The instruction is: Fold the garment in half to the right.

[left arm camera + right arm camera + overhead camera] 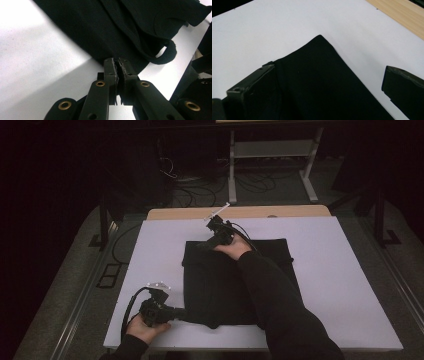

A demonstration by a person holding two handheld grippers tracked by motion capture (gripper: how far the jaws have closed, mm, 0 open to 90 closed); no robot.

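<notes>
Bare white counter [345, 285] runs wide along the right edge and toward the far right corner, open for passing. The left edge strip is also bare. The black garment [220, 285] covers the middle from near edge almost to the far edge, with the right forearm [272, 290] lying across it.

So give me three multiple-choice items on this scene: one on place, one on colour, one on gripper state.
1. Where does the left gripper hold the cloth?
A. near left corner
B. far right corner
C. middle

2. What colour is the cloth?
A. white
B. black
C. red

3. How do the right gripper's jaws stand?
A. shut on the cloth
B. shut on nothing
C. open over a cloth corner

Answers: 1 A, the high view shows it at the near left corner. 2 B, black on the white mat. 3 C, its jaws stand apart, the cloth corner between them.
</notes>
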